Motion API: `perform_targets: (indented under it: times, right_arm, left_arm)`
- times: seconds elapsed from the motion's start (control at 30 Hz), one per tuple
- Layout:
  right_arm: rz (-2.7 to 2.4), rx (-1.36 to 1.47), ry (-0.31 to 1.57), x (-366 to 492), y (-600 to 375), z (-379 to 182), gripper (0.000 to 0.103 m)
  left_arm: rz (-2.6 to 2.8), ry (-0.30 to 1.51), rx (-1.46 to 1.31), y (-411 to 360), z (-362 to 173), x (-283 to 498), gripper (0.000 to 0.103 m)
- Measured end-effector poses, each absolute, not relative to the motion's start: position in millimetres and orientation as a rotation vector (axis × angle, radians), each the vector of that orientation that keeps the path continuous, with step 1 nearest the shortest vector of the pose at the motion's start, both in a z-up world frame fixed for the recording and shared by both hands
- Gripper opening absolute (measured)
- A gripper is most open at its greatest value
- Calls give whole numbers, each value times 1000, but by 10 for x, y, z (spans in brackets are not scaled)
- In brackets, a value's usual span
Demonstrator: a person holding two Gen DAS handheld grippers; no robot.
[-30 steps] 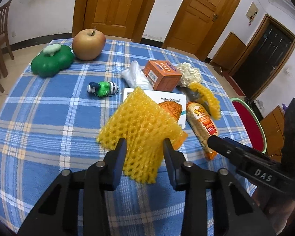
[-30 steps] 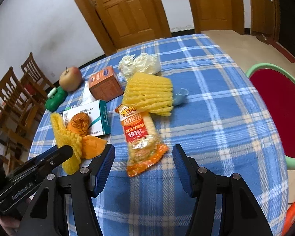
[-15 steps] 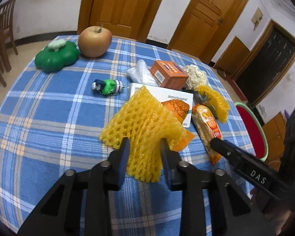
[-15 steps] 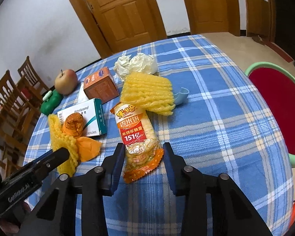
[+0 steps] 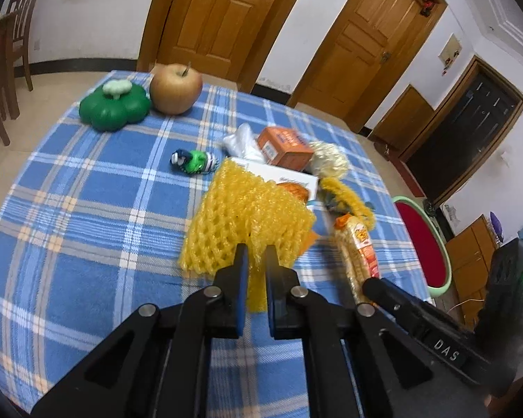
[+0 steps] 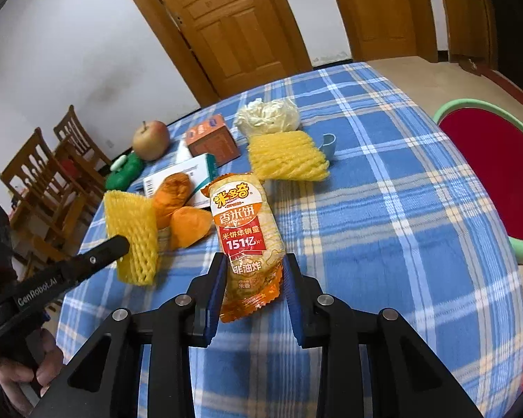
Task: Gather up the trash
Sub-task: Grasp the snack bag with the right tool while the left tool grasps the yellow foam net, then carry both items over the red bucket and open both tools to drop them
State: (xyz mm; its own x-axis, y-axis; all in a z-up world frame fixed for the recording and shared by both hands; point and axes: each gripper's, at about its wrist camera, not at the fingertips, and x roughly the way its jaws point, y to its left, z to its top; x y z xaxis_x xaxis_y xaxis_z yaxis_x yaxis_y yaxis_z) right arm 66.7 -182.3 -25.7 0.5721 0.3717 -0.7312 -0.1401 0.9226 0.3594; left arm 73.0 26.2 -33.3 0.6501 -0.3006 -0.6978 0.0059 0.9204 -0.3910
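My left gripper (image 5: 256,261) is shut on the near edge of a yellow foam fruit net (image 5: 247,216), which looks lifted off the blue plaid tablecloth (image 5: 87,226); the net also shows in the right wrist view (image 6: 132,230). My right gripper (image 6: 252,271) has closed on the near end of an orange rice-cracker packet (image 6: 247,226), its pads touching both sides. The packet also shows in the left wrist view (image 5: 357,247). A second yellow foam net (image 6: 286,156), orange peel (image 6: 188,221) and a crumpled white wrapper (image 6: 266,115) lie beyond.
An apple (image 5: 176,87), a green lidded pot (image 5: 115,106), a small green toy (image 5: 193,162), an orange box (image 5: 284,148) and a white medicine box (image 6: 188,177) are on the table. A red stool (image 6: 495,170) stands at the right; wooden chairs (image 6: 48,174) at the left.
Both grippers closed from open: the left onto the yellow foam net, the right onto the cracker packet. The net has risen slightly with the left gripper.
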Motion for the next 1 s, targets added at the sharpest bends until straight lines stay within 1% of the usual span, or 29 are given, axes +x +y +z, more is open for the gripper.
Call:
perform_targets:
  times: [0.33,0.63,1.0]
  right_arm:
    - [316,279,823,280,-1919,34,33]
    - [274,289,745,-6,-2091,273,33]
    - [191,323,687,-152,-2496,480,33]
  left_arm:
    - [-208,766,-337,152,7,431,7]
    - [-227,728,-281,-44,195,264,7]
    - [-331,702,-184,-609,422,354,7]
